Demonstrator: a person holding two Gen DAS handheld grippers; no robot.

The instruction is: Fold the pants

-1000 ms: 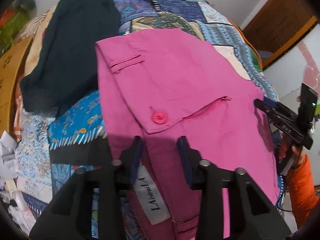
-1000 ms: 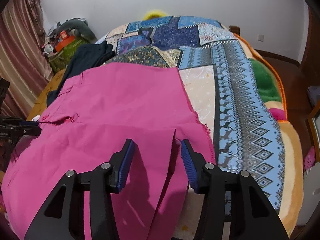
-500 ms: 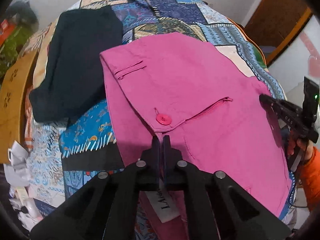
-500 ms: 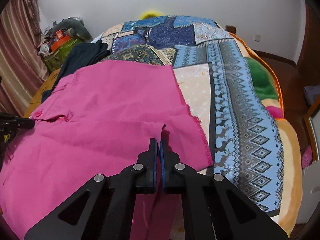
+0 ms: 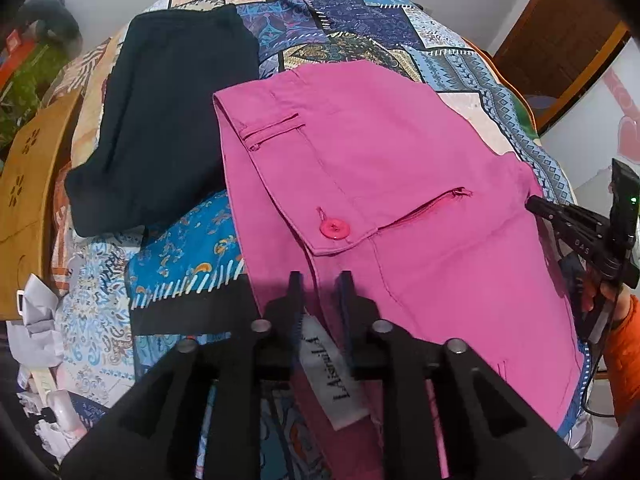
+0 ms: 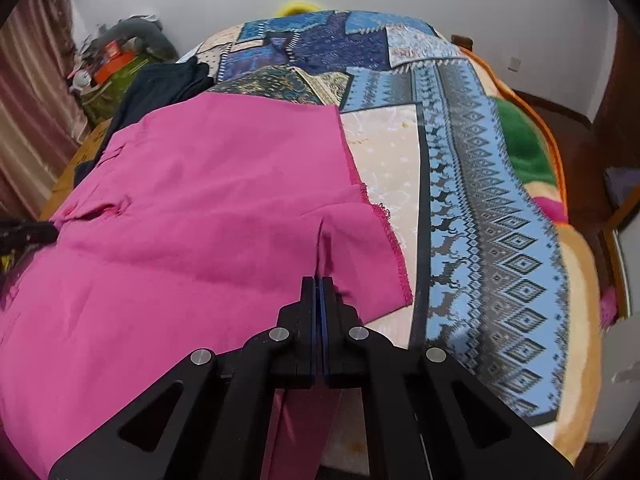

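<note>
Right wrist view: right gripper (image 6: 319, 286) clenched on pink pants (image 6: 192, 216) hem, near edge. Left gripper (image 5: 319, 280) jaws just reopened, waistband between, unpinched.

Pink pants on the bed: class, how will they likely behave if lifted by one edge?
Probably floppy: the pink pants pucker into a ridge where the right tool pinches them. Likely light, being thin cloth lying flat. The loose hem would probably droop.

You have one pair of pink cotton pants (image 5: 392, 168) lying near, one dark navy folded garment (image 5: 168, 120) at the far left, one patchwork-patterned bedspread (image 6: 492, 200) beneath both, and one pink round button (image 5: 334, 228) on the pants.
</note>
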